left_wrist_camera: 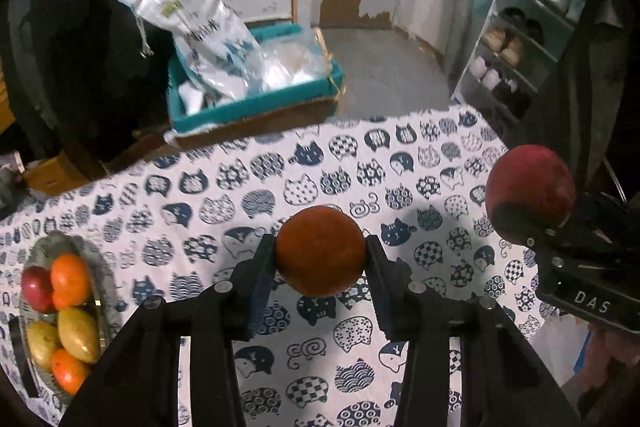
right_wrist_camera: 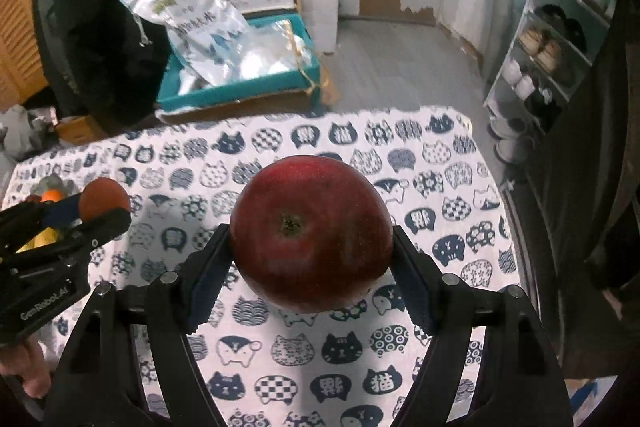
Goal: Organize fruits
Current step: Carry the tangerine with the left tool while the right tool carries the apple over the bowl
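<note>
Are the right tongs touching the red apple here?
Touching. The right wrist view shows the right tongs with both blue pads pressed against the sides of the red apple, which hangs clear above the cat-print tablecloth.

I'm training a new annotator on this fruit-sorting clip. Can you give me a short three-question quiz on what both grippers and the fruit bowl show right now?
1. True or false: the left gripper has its jaws closed on an orange.
2. What does the right gripper hold? A) a mango B) a red apple C) nothing
3. Fill in: the bowl of fruit stands on the cat-print tablecloth near its ____ edge in the left wrist view.

Key
1. True; the pads press both sides of the orange, lifted off the cloth.
2. B; the red apple sits between the jaws, stem end toward the camera.
3. Left; it holds oranges, mangoes and an apple.
</note>
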